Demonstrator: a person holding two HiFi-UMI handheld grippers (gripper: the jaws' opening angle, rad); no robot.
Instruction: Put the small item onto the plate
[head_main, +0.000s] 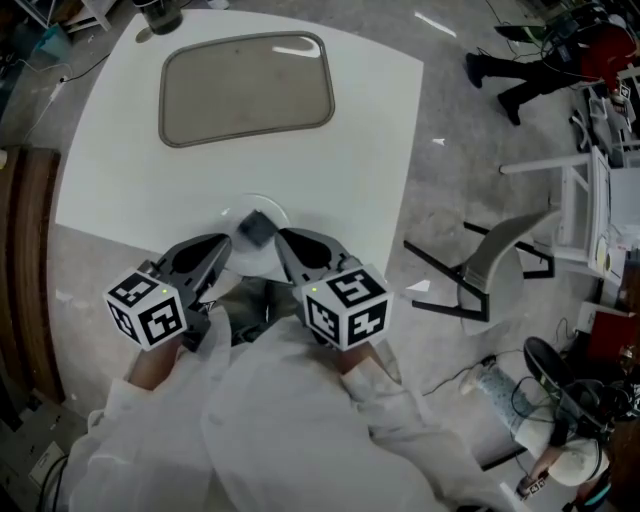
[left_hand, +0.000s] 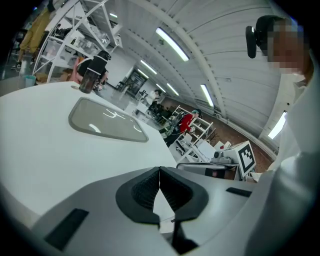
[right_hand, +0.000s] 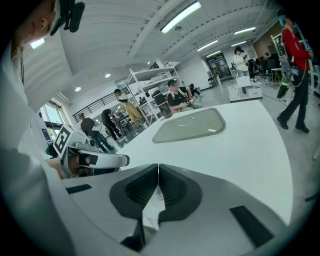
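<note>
Down at the near edge of the white table (head_main: 380, 130), below the person's white sleeves (head_main: 300, 420), both tools sat side by side, tips angled inward. The left gripper (head_main: 224, 244) had its jaws pressed together with nothing between the ribbed pads, only bare tabletop showing through the gap in its own view. The right gripper (head_main: 284, 238) was the same: tips meeting, empty. Just beyond and between the tips lay the plate (head_main: 240, 215), small, round and pale, maybe clear, hard to separate from the table. The small item (head_main: 255, 228), a dark squarish piece, appeared to rest on the plate, so the placing looked done or nearly so. It looked light and flat, probably stiff. Material was too blurred to call. It would likely skid on a smooth plate if nudged, so take it by two opposite edges with a narrow opening. Neither gripper view showed the item or the plate clearly, since the jaw bodies blocked the lower frame. Further out a grey rounded panel (head_main: 247, 85) was set into the tabletop, and a dark cup (head_main: 160, 14) stood at the far edge, cut off by the frame. Off to the right, a chair (head_main: 490, 265) stood on the floor.
</note>
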